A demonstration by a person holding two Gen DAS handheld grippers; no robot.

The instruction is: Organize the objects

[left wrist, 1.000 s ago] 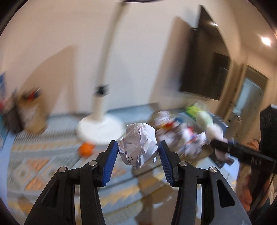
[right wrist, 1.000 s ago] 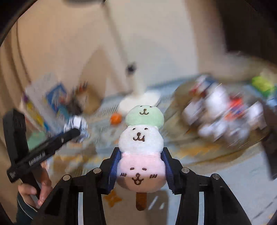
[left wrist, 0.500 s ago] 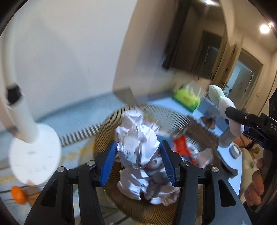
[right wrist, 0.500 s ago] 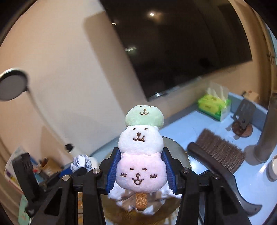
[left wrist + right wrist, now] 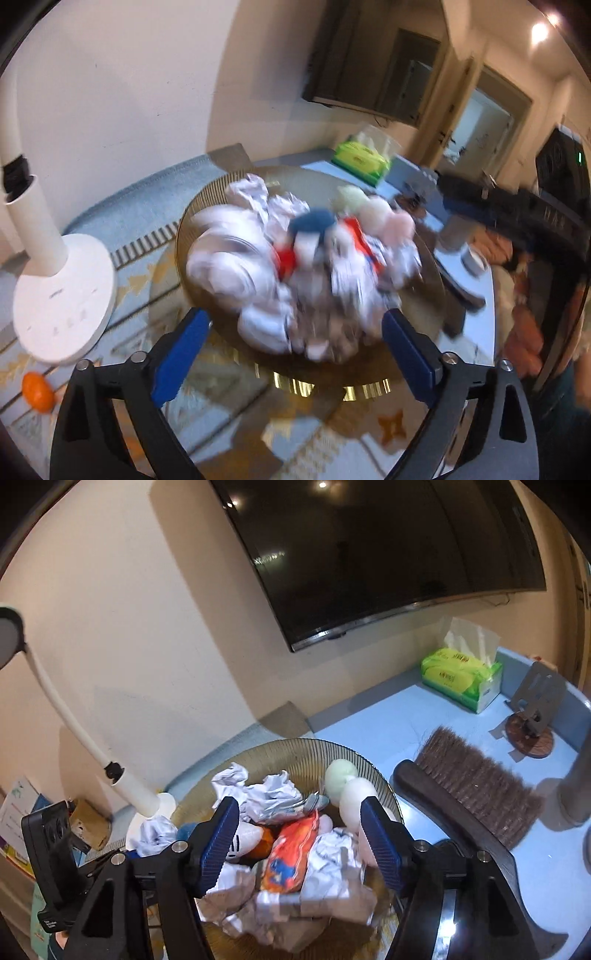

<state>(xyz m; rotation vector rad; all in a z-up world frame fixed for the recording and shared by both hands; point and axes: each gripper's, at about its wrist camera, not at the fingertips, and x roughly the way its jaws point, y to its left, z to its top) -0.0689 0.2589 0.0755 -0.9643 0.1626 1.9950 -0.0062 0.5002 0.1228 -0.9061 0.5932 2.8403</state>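
While opening, both claws [image 5: 295, 343] [image 5: 300, 840] empty.

A green tissue box [image 5: 461, 675] is sitting near a brown-bristled brush [image 5: 476, 790] on the blue table [image 5: 373, 723]. A black television [image 5: 388, 554] is hanging above; a white floor lamp [image 5: 55, 288] is standing near a small orange ball [image 5: 37, 391].

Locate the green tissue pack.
In the right wrist view, the green tissue pack sits far right on the blue table, under the dark wall screen.
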